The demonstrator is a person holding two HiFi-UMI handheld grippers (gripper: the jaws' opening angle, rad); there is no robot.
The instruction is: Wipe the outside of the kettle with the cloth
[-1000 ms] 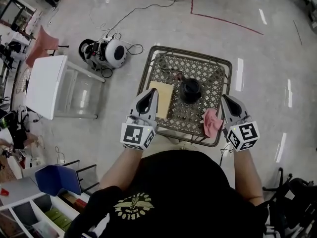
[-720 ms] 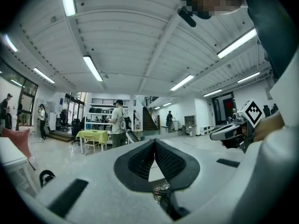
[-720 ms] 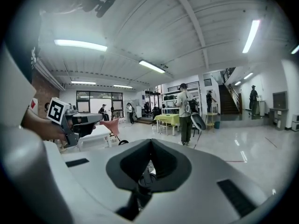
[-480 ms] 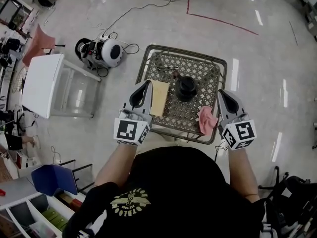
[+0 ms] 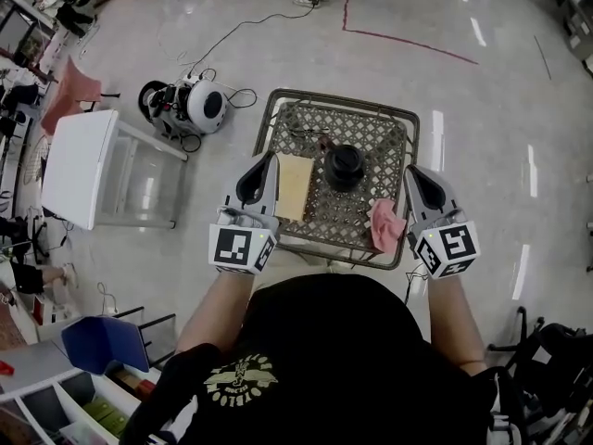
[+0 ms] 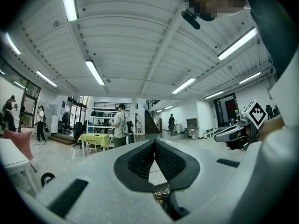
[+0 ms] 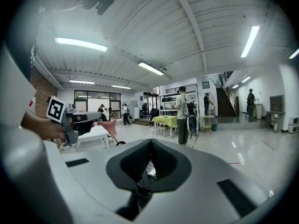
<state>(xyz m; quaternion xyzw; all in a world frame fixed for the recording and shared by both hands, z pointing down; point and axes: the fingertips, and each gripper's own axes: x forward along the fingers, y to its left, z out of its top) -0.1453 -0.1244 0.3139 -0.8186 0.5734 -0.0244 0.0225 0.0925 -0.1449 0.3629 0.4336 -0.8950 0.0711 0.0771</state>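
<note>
The squat black kettle [image 5: 345, 165] stands on the metal lattice table [image 5: 335, 97], the crumpled pink cloth [image 5: 384, 225] lying loose to its right and nearer you, while your left gripper [image 5: 268, 158] and right gripper [image 5: 411, 171] flank it, jaws together on nothing, which fits before wiping or after.

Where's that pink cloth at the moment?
In the head view the pink cloth lies on the lattice table's near right corner, just left of the right gripper, with the black kettle beyond it.
</note>
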